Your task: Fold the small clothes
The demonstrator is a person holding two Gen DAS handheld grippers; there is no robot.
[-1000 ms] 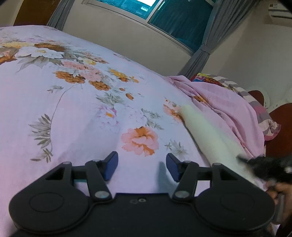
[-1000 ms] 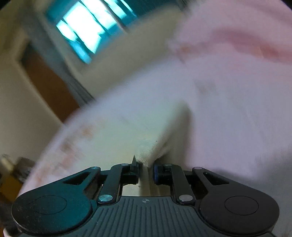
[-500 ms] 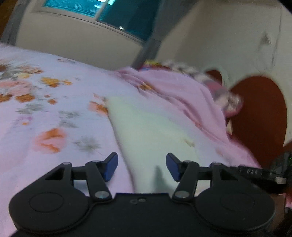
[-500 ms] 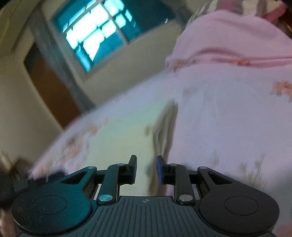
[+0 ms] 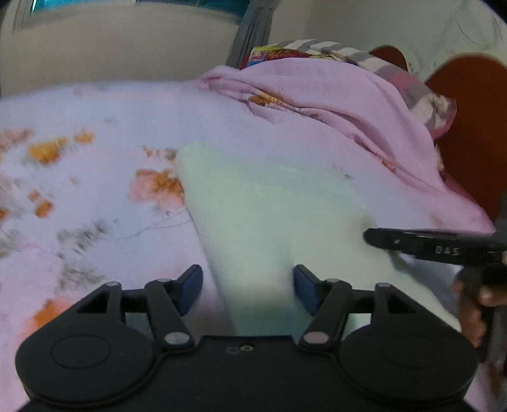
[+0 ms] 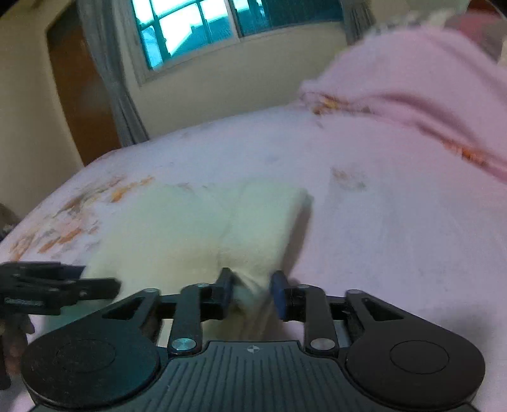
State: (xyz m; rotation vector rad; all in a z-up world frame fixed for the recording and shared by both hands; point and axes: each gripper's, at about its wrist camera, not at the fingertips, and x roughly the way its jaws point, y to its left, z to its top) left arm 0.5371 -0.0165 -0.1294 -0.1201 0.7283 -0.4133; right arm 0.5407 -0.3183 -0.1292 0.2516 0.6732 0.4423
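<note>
A pale cream garment (image 5: pixel 253 215) lies flat on the pink floral bedsheet (image 5: pixel 79 177). My left gripper (image 5: pixel 247 288) is open, low over the garment's near edge, with cloth between its blue pads but not gripped. In the right wrist view the same garment (image 6: pixel 190 228) lies with one side folded over. My right gripper (image 6: pixel 252 290) is open with a bunched corner of the garment between its spread pads. The right gripper also shows at the right of the left wrist view (image 5: pixel 427 244), and the left gripper at the left of the right wrist view (image 6: pixel 47 288).
A bunched pink blanket (image 5: pixel 332 104) with striped pillows lies at the head of the bed beside a red-brown headboard (image 5: pixel 469 111). A window (image 6: pixel 202 25), grey curtains and a brown door (image 6: pixel 79 82) stand beyond the bed.
My right gripper opened and let go of the garment, which dropped flat on the bed. My left gripper swung right and came down over the garment's near edge.
</note>
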